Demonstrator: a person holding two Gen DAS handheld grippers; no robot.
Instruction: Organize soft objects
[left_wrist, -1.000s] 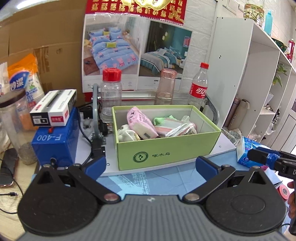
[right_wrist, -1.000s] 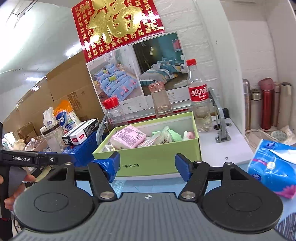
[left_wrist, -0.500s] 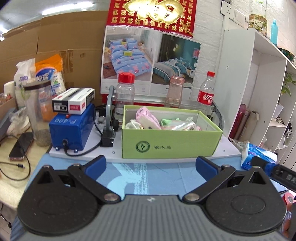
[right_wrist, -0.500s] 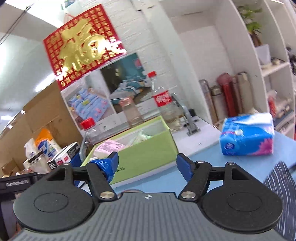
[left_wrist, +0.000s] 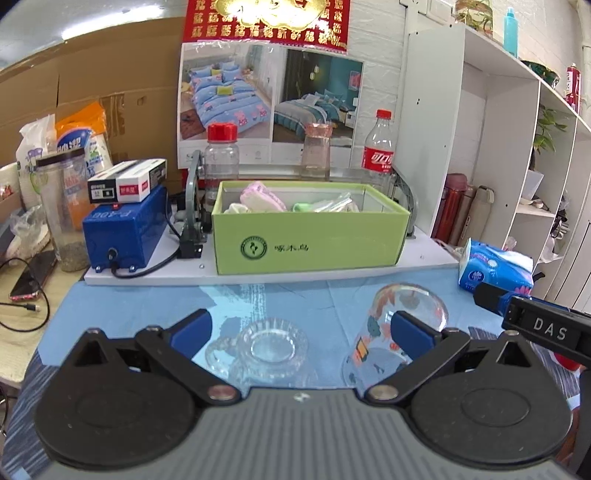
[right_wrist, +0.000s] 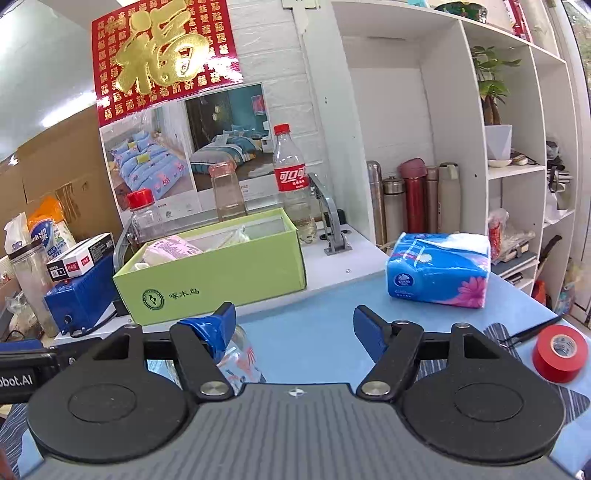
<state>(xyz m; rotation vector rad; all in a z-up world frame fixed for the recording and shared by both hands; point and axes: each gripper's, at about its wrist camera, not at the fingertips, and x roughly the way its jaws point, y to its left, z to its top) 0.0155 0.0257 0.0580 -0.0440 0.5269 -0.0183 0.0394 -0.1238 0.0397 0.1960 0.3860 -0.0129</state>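
**Both claws draw back from the box; tissue pack waits at the right**

Since a second ago both cameras have backed away from the green box (left_wrist: 310, 236) and tipped lower, so the blue surface (left_wrist: 147, 306) in front of it now shows, along with two glass pieces that were out of view before.

From the left wrist view, the left claw (left_wrist: 299, 328) stands wide apart with nothing pinched. A small glass mug (left_wrist: 258, 350) sits between its fingers and a printed glass (left_wrist: 391, 332) lies on its side at about 3 o'clock of the mug, partly behind the right finger. Neither is soft, so they likely stay where they are.

The right claw (right_wrist: 291, 328) is empty, its jaws spread well apart and opening a little more, probably getting ready for something bulky. The blue tissue pack (right_wrist: 439, 269) lies on the surface at about 1 o'clock of that claw, well apart from it and beside the white board that carries the box. It looks like the one soft thing not yet put away.

The box sits at 12 o'clock, open-topped, already holding a pink packet (left_wrist: 260, 195) and other soft, wrapped bits; its open top makes dropping things in easy. A red tape roll (right_wrist: 559, 352) rests at 3 o'clock of the right claw.
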